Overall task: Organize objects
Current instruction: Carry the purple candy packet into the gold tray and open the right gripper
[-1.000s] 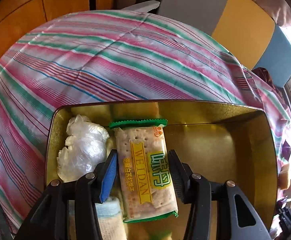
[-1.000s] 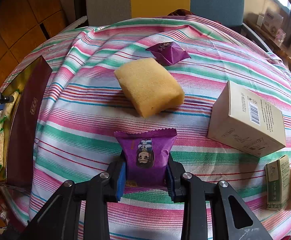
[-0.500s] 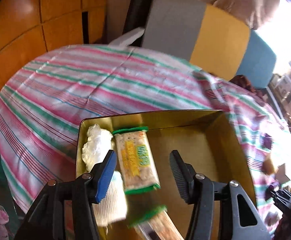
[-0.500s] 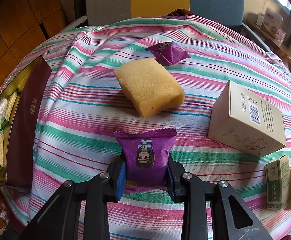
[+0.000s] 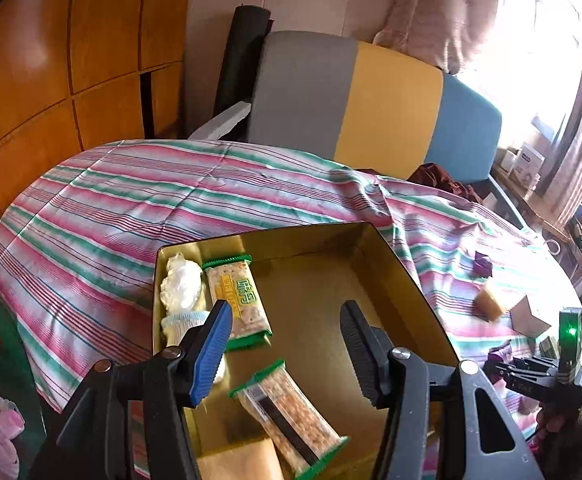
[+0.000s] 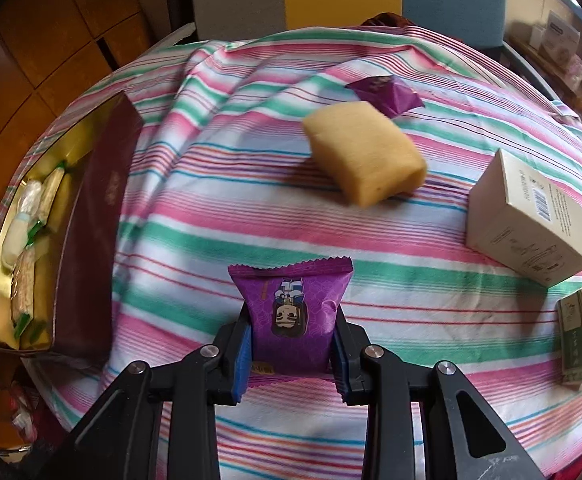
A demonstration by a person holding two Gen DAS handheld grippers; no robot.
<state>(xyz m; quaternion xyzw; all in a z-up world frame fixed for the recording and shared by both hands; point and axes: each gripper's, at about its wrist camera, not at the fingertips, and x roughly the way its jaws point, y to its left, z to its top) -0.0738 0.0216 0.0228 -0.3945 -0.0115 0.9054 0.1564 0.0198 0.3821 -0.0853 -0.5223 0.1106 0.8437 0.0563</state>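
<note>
The right gripper [image 6: 291,354] has its fingers clamped on the purple snack packet [image 6: 291,312], its long axis running straight ahead, with the gold tin [image 6: 91,216] well off to their left, where the left gripper [image 5: 285,344] hovers, fingers apart and empty.

Black angular plastic left gripper [image 5: 287,344] and right gripper [image 6: 291,354]: silver screws, one ribbed blue pad, one black.

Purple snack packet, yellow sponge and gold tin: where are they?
Purple snack packet [image 6: 291,312], right wrist view, middle of its front.
Yellow sponge [image 6: 363,152], right wrist view, its top face.
Gold tin [image 5: 323,280], left wrist view, bare floor.
</note>
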